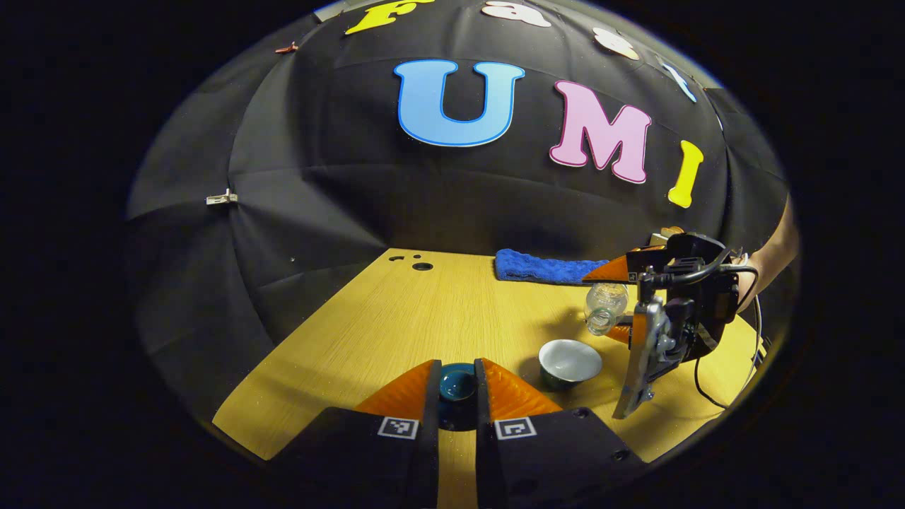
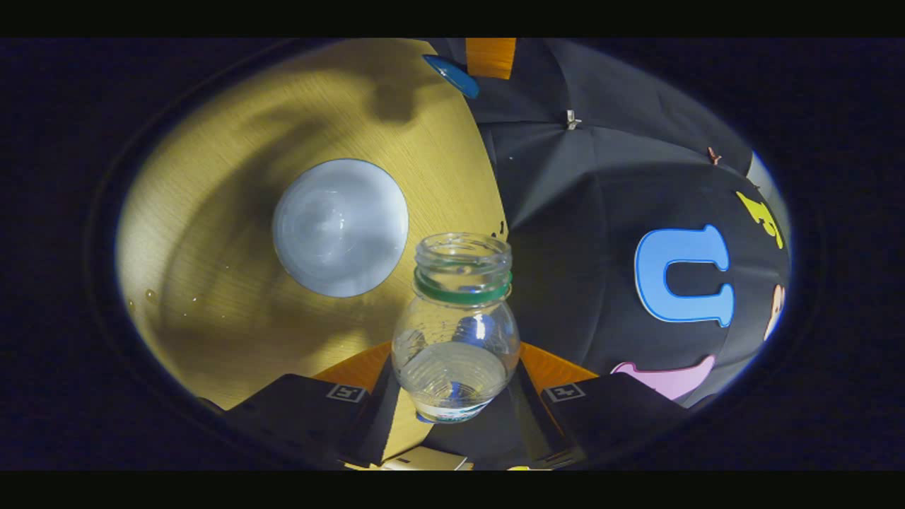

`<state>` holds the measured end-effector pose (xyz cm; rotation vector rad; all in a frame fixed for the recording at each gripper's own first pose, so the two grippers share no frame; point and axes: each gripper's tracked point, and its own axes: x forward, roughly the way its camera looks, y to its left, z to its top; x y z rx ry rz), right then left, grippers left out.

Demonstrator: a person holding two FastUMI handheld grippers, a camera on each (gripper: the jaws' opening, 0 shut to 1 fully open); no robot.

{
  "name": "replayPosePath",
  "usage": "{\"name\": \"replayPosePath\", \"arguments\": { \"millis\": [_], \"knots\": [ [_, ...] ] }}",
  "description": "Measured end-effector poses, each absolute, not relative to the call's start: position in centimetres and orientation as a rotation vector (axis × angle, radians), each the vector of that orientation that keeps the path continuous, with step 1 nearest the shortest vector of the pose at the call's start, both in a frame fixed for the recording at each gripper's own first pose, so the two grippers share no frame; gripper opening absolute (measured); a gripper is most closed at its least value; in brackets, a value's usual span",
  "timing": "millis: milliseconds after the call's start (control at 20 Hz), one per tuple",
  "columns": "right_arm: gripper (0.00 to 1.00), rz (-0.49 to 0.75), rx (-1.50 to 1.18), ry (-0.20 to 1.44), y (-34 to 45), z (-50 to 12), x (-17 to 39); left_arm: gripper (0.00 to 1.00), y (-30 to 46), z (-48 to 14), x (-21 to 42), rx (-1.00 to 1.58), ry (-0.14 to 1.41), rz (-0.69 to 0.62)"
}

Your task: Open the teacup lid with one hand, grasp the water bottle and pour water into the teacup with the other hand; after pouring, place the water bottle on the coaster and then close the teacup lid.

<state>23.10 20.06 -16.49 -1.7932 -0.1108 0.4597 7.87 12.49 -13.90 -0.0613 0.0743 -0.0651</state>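
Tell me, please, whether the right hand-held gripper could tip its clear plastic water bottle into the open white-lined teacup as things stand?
Probably yes. The right hand-held gripper grips the clear plastic water bottle, its open mouth tilted toward the uncovered white-lined teacup. The left hand-held gripper holds the dark teal lid off to the side, so nothing blocks the way.

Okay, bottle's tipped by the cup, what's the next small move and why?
Probably tip the water bottle a little further over the teacup: its open mouth sits beside the cup, which looks uncovered, with the lid held in the left gripper.
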Motion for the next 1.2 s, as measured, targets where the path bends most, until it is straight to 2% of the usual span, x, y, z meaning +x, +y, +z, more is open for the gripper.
{"name": "replayPosePath", "arguments": {
  "millis": [50,150,200,300,350,450,500,600,650,750,800,900,950,1000,1100,1200],
  "knots": [
    [0.76,0.461,-1.801,-0.108,20.0,-16.6,23.2,0.25,12.6,-13.9,7.7,-0.063,0.073,-0.064],
    [0.76,0.47,-1.828,-0.122,20.1,-16.7,23.3,0.22,12.7,-13.8,7.7,-0.068,0.072,-0.061],
    [0.76,0.474,-1.848,-0.133,20.3,-16.7,23.1,0.25,12.7,-13.8,7.7,-0.071,0.072,-0.06],
    [0.76,0.481,-1.87,-0.141,20.3,-16.8,23.2,0.22,12.7,-13.9,7.6,-0.071,0.073,-0.06],
    [0.76,0.481,-1.881,-0.143,20.3,-16.8,23.4,0.25,12.7,-13.9,7.6,-0.069,0.072,-0.059],
    [0.76,0.487,-1.907,-0.14,20.3,-17.0,23.6,0.22,12.7,-13.9,7.5,-0.065,0.072,-0.057],
    [0.76,0.492,-1.917,-0.138,20.3,-17.0,23.7,0.25,12.8,-13.9,7.5,-0.064,0.072,-0.056],
    [0.76,0.497,-1.938,-0.149,20.5,-17.1,24.0,0.22,12.9,-14.1,7.3,-0.063,0.074,-0.053],
    [0.76,0.501,-1.948,-0.156,20.5,-17.1,23.9,0.25,12.8,-14.1,7.3,-0.064,0.075,-0.052],
    [0.76,0.503,-1.971,-0.169,20.5,-17.0,23.8,0.25,12.9,-14.2,7.2,-0.068,0.077,-0.05],
    [0.76,0.501,-1.985,-0.175,20.5,-17.0,23.8,0.22,12.9,-14.3,7.2,-0.07,0.077,-0.048],
    [0.76,0.501,-2.011,-0.171,20.6,-17.1,24.1,0.22,12.9,-14.2,7.1,-0.072,0.076,-0.045],
    [0.76,0.501,-2.022,-0.174,20.6,-17.1,24.1,0.25,13.0,-14.3,7.1,-0.072,0.076,-0.042],
    [0.76,0.5,-2.027,-0.171,20.5,-17.2,24.2,0.22,13.0,-14.2,7.1,-0.072,0.075,-0.041],
    [0.76,0.519,-2.015,-0.171,20.7,-17.3,24.0,0.25,13.0,-14.3,7.1,-0.073,0.075,-0.04],
    [0.76,0.527,-2.035,-0.19,20.9,-17.2,23.9,0.22,13.1,-14.2,6.9,-0.071,0.073,-0.038]
  ]
}}
